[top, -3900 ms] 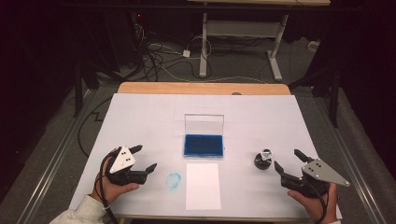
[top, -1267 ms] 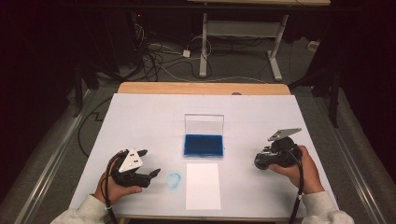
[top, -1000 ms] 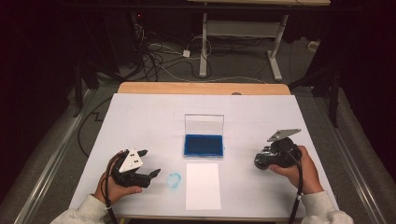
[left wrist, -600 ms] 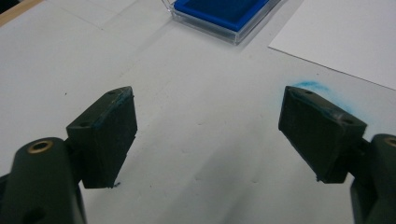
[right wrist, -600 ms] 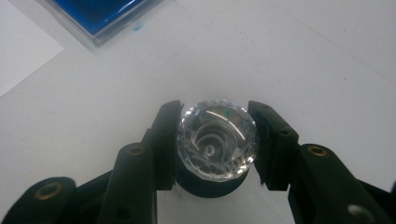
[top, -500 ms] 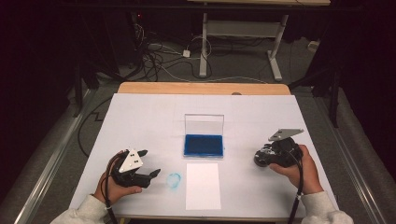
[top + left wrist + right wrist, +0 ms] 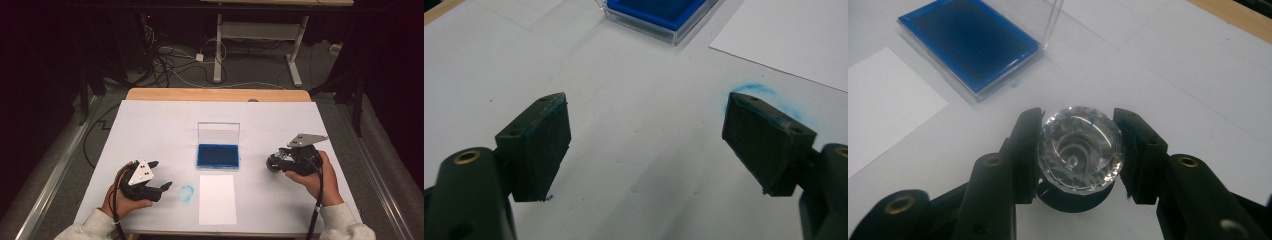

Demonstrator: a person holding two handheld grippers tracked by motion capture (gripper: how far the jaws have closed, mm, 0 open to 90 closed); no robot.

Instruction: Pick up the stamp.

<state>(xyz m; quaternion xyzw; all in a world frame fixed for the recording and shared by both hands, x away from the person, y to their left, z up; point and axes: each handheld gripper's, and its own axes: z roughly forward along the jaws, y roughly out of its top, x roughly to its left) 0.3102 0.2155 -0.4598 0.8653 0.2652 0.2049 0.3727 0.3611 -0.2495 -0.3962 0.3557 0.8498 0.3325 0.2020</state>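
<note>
Your right tool is pinching a faceted crystal-topped stamp between its jaws, just above the white table, right of the open blue ink pad. Your left tool is resting spread beside what is probably a blue ink smudge, near the paper sheet.

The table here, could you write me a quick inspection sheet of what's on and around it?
Surface: white table with a blue ink smudge.
Job's things: faceted clear-topped stamp; open blue ink pad, lid upright; white paper sheet in front of it.
Clutter: nothing seen.
Grippers: right gripper shut on the stamp; left gripper open, holds nothing, blue stains on its fingers.
Cables: one trails from each gripper; a tangle of floor cables.
Surroundings: dark room, desk frame behind.
</note>
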